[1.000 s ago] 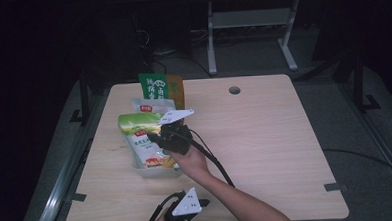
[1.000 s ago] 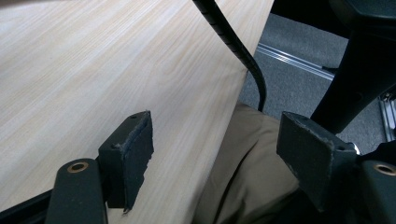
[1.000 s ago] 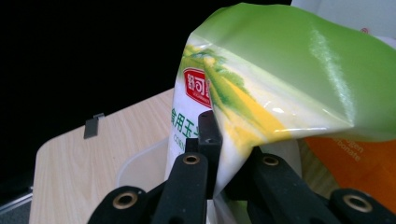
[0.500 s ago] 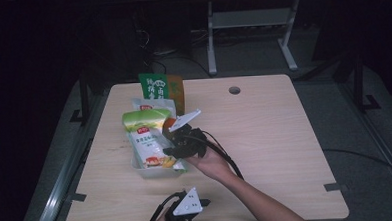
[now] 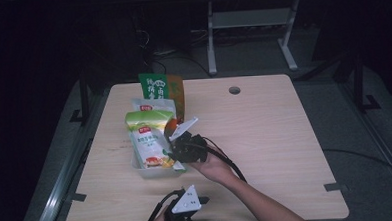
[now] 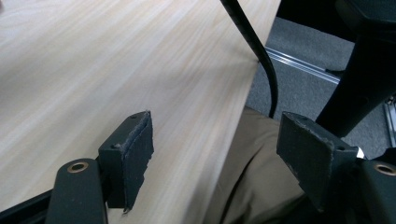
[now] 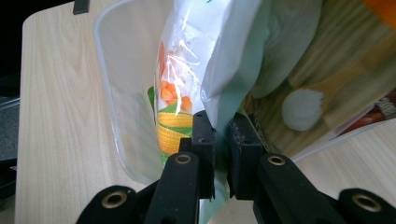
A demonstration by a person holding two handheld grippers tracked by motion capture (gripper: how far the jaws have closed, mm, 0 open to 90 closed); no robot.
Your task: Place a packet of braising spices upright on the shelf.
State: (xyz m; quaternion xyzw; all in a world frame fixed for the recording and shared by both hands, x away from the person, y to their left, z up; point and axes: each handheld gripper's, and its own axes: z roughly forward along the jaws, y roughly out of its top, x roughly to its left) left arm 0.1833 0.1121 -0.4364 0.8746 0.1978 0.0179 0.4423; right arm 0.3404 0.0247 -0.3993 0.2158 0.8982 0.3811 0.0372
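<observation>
right gripper (image 7: pixel 219 135) is clamped on the edge of a clear plastic bag of mixed veg w/ corn and carrot print (image 7: pixel 187 79); its jaws have just been closing w/ the bag edge between them. bag stands in a translucent plastic tub (image 7: pixel 109 93) straight ahead of the jaws. left gripper (image 6: pixel 215 158) is spread wide, nothing between the pads, over the near edge of the light wood table (image 6: pixel 93 70).

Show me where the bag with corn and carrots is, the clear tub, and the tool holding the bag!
Vegetable bag (image 7: pixel 175 100), right gripper view, on its carrot window.
Clear tub (image 7: pixel 108 93), right gripper view, on its left wall.
Right tool (image 7: pixel 222 140), right gripper view, between its tips pinching the bag's edge.
</observation>
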